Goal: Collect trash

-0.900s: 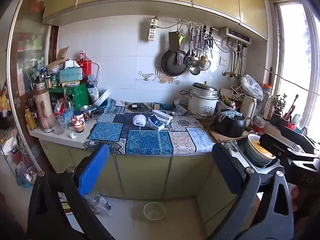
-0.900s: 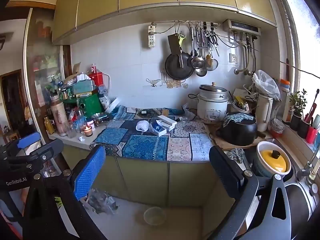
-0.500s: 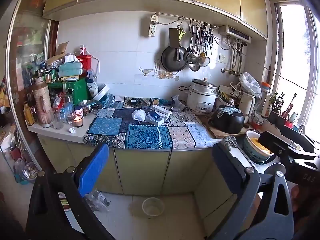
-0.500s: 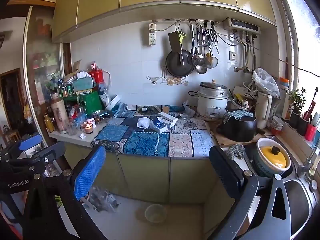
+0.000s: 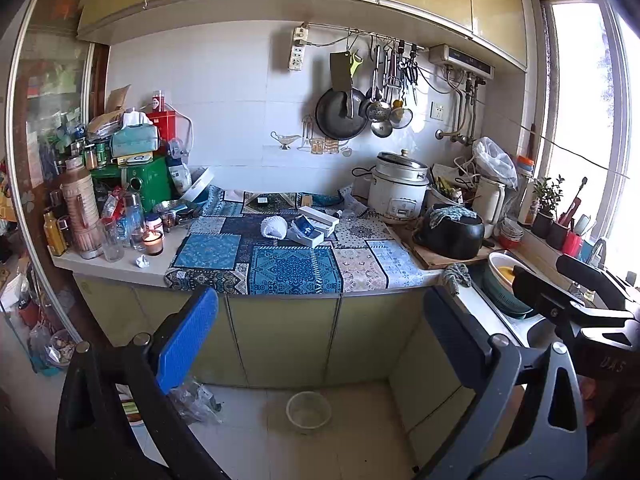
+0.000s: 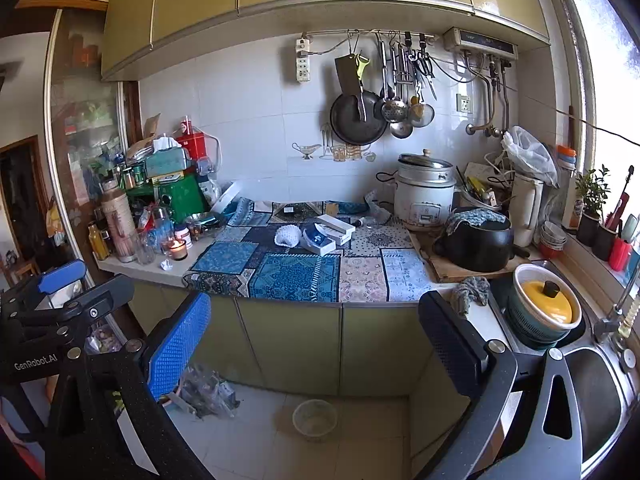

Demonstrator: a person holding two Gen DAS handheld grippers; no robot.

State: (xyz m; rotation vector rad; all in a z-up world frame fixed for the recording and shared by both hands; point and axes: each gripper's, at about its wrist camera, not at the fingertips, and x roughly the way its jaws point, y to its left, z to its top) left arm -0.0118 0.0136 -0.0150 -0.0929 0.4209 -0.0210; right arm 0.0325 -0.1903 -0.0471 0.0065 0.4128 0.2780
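Both grippers hang in front of the counter, well short of it, with nothing between the fingers. My left gripper (image 5: 320,320) is open, and so is my right gripper (image 6: 316,332). On the patterned cloth (image 5: 294,270) lie a white crumpled foam net (image 5: 274,227) and opened white boxes (image 5: 314,229). A small crumpled paper ball (image 5: 142,261) rests on the bare counter near a lit candle (image 5: 153,240). On the floor sit a clear plastic bowl (image 5: 308,410) and crumpled plastic bags (image 5: 196,400). In the right wrist view the foam net (image 6: 287,235) and bowl (image 6: 314,418) also show.
Jars, bottles and boxes crowd the counter's left end (image 5: 100,208). A rice cooker (image 5: 398,194) and a black pot (image 5: 450,232) stand at the right. A sink (image 6: 592,404) with a yellow-lidded pot (image 6: 546,306) lies along the window side. Pans and utensils hang on the wall.
Both views have drawn back a little from the counter, which now looks slightly smaller and higher in the frames. Both grippers stay wide open.
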